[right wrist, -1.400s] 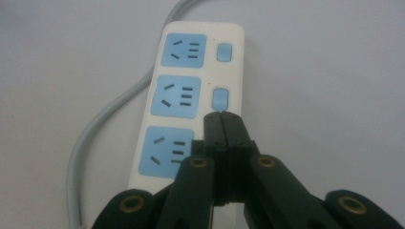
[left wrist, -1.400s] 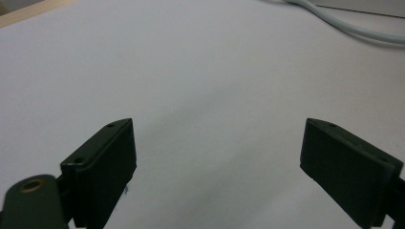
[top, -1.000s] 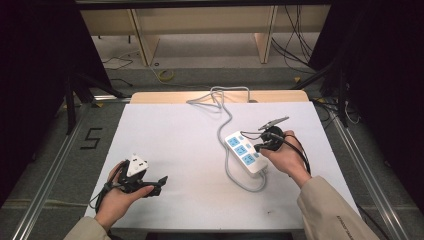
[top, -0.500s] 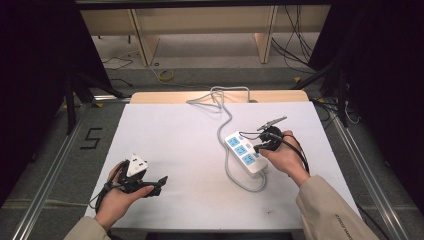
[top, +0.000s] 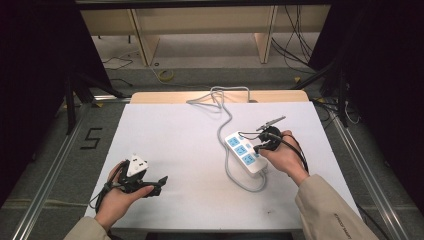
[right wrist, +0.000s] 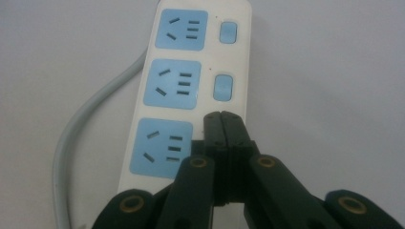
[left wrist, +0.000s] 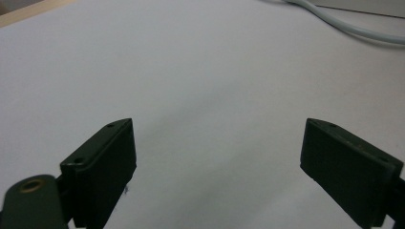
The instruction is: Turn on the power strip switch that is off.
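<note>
So I've got the right gripper [right wrist: 222, 119] parked right on the power strip [top: 245, 152], which sits right of centre in the high view, angled from upper left to lower right on the white table [top: 175, 145]. In the right gripper view the two jaws are pressed flat together, nothing between them, and the joined tip sits over the spot where the nearest rocker switch should be, beside the bottom socket [right wrist: 162, 148]. My read is I'm poking that switch with the closed tip. The two switches [right wrist: 221, 87] further up the frame are uncovered.

Stuff that could bite me here:

- The tip covers the switch, so I can't tell whether I'm actually on the rocker or on the plastic beside it. Off-centre push and it just slides off.
- The strip is light and lies loose on a smooth top. Push at an angle and the whole thing probably skates toward the grey cable [top: 227, 167] looped just beside it at lower left, instead of clicking.
- Nothing is bracing it. The left gripper [top: 150, 184] is way over at the lower left of the high view, well apart from the strip, jaws wide apart over bare table with nothing in them.
- Lean too hard and the far end could tip up.

I'd press straight down, gently.
</note>
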The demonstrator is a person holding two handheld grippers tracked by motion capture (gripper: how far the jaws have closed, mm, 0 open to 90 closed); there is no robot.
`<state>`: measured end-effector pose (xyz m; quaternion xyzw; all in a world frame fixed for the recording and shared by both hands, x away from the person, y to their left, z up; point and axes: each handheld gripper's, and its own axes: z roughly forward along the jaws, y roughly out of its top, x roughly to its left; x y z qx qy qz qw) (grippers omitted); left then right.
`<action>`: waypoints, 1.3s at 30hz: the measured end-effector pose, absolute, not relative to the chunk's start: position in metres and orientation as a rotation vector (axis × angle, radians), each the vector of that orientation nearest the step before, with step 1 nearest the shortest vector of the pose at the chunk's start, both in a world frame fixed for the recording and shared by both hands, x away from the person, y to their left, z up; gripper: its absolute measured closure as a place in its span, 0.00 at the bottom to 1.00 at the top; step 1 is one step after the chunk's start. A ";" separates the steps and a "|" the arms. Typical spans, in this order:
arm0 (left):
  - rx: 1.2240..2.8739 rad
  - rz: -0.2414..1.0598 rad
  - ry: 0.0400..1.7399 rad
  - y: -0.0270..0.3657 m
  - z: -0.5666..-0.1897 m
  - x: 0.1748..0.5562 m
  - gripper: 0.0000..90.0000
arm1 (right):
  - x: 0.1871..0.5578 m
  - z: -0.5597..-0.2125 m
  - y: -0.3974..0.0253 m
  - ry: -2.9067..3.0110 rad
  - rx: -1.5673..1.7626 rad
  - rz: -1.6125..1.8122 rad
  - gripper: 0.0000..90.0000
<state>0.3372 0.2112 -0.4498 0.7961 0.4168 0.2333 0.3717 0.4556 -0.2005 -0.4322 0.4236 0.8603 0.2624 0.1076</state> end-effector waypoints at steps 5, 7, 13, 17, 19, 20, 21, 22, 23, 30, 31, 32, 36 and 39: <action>2.040 0.597 1.069 0.211 -0.450 0.337 0.13 | 0.456 -0.433 -0.200 2.539 1.248 0.765 1.00; 2.040 0.598 1.069 0.211 -0.450 0.337 0.13 | 0.456 -0.433 -0.200 2.543 1.247 0.759 1.00; 2.040 0.597 1.069 0.211 -0.450 0.337 0.13 | 0.457 -0.433 -0.198 2.549 1.246 0.751 1.00; 2.037 0.597 1.069 0.211 -0.450 0.337 0.13 | 0.457 -0.434 -0.198 2.555 1.245 0.745 1.00; 2.038 0.596 1.069 0.211 -0.450 0.337 0.13 | 0.457 -0.434 -0.197 2.558 1.244 0.738 1.00; 2.038 0.596 1.069 0.211 -0.450 0.337 0.13 | 0.458 -0.434 -0.197 2.560 1.242 0.736 1.00; 2.039 0.596 1.069 0.211 -0.450 0.337 0.13 | 0.457 -0.434 -0.197 2.560 1.246 0.733 1.00; 2.038 0.596 1.069 0.211 -0.450 0.337 0.13 | 0.458 -0.435 -0.197 2.561 1.244 0.735 1.00; 2.038 0.596 1.069 0.211 -0.450 0.337 0.13 | 0.458 -0.435 -0.197 2.561 1.241 0.732 1.00; 2.038 0.595 1.069 0.211 -0.450 0.337 0.13 | 0.458 -0.436 -0.197 2.570 1.237 0.715 1.00; 2.038 0.595 1.069 0.211 -0.450 0.337 0.13 | 0.459 -0.436 -0.197 2.570 1.237 0.717 1.00; 2.040 0.596 1.068 0.211 -0.450 0.337 0.13 | 0.459 -0.436 -0.197 2.567 1.238 0.716 1.00; 2.039 0.596 1.068 0.211 -0.450 0.337 0.13 | 0.458 -0.436 -0.197 2.568 1.232 0.712 1.00; 2.038 0.596 1.068 0.211 -0.450 0.337 0.13 | 0.458 -0.437 -0.197 2.565 1.232 0.711 1.00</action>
